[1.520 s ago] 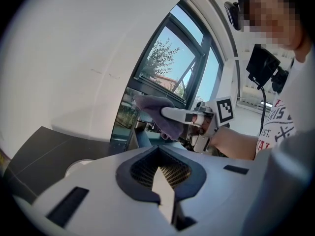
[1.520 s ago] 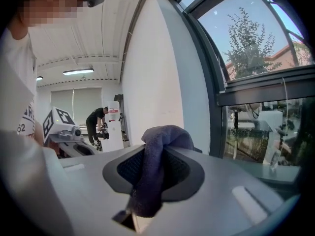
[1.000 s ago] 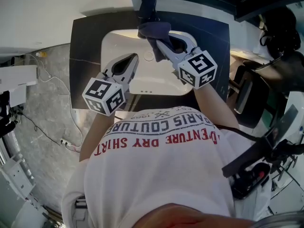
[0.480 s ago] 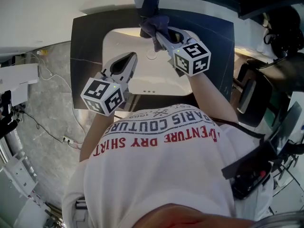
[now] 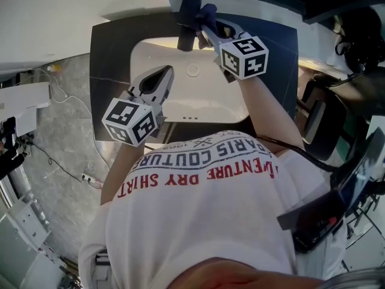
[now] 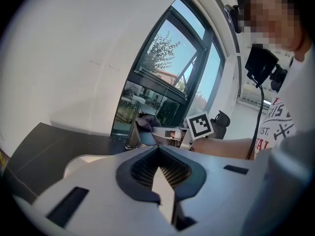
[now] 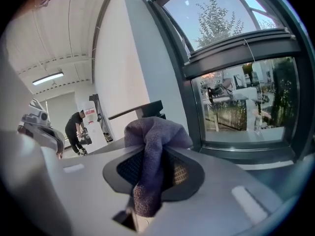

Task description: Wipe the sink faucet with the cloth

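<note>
The right gripper [image 5: 208,26] was pinched tight on a purplish-grey terry cloth [image 7: 150,146], which bunched up out of the tips and trailed back down between the jaws. The dark metal sink faucet [image 5: 186,21] lay directly ahead of those tips and a little to their left, close enough that the bunched cloth seemed to rest against its side, though no view showed the contact plainly. The faucet's long axis ran from its base at the back of the dark countertop [image 5: 108,53] out over the white oval sink [image 5: 147,48], so the gripper met it at a slant from its right flank, not end-on. A wipe from there would probably have to travel along that axis, toward the spout end or back to the base, with the cloth kept pushed leftward against the metal.

The left gripper [image 5: 163,76] had its jaws pressed together with nothing between them. It sat over the near-left part of the basin, and the faucet lay well ahead of it and off to its right. The right gripper was much the nearer, and it was the one carrying the cloth.
</note>
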The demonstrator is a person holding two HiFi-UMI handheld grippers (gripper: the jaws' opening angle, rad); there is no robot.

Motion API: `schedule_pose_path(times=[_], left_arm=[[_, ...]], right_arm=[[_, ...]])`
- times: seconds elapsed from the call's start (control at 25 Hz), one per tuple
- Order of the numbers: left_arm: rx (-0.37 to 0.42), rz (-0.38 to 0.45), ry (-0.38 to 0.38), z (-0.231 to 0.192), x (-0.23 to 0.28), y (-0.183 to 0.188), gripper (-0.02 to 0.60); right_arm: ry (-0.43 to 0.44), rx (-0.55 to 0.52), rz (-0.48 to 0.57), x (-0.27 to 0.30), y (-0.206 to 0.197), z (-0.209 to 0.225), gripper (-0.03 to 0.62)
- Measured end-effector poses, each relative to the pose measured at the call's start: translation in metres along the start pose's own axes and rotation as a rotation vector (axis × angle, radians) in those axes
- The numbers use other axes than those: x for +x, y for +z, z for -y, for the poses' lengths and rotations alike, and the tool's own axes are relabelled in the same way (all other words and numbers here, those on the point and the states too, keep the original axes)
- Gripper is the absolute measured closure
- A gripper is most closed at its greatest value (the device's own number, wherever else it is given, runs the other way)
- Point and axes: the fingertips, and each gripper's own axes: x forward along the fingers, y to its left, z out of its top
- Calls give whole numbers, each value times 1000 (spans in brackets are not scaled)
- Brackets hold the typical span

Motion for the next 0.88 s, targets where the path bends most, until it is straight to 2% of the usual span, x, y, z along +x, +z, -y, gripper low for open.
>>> schedule_pose_path(times=[0.32, 0.64, 0.88], left_arm=[[9, 8, -21, 13, 8, 2, 580], [25, 4, -46, 34, 13, 4, 580], [26, 7, -35, 33, 11, 9, 581]], right_arm=[[-14, -14, 7, -38, -1, 4, 517], [-92, 66, 163, -72, 49, 24, 517], [-80, 33, 200, -59, 76, 18, 517]])
